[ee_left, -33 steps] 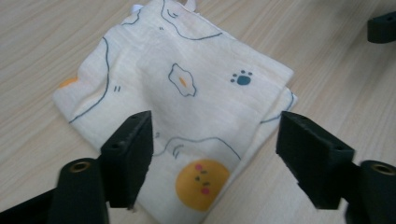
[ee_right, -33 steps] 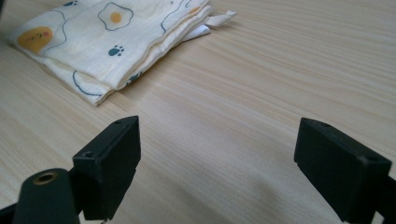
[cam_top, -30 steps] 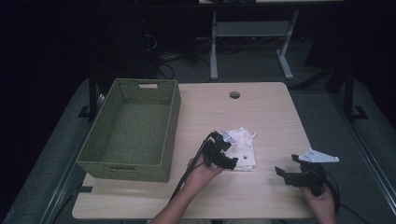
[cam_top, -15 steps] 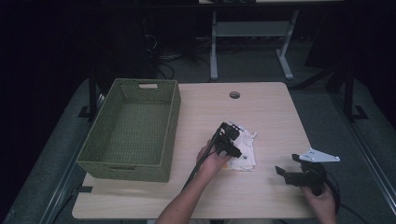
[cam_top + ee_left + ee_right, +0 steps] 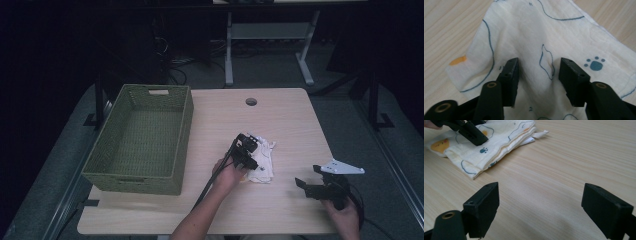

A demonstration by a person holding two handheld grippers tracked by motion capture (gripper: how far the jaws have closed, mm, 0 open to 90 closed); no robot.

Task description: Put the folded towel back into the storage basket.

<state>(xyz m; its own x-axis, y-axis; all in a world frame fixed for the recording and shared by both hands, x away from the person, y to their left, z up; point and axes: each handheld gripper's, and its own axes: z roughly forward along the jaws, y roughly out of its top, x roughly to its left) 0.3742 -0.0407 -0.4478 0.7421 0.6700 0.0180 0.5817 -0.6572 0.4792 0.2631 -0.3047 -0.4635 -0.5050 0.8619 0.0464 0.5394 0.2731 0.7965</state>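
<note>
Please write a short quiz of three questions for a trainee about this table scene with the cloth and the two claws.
1. True or false: the folded cloth lies inside the green basket.
2. Which claw is down on the cloth: A) left claw B) right claw?
3. What blue mark is printed on the cloth beside the left claw's jaws?

Key:
1. False; it lies on the table, to the right of the basket.
2. A.
3. A paw print.

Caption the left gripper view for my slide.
Left gripper closing its black jaws over a bunched fold of cream, blue-printed cloth.
</note>
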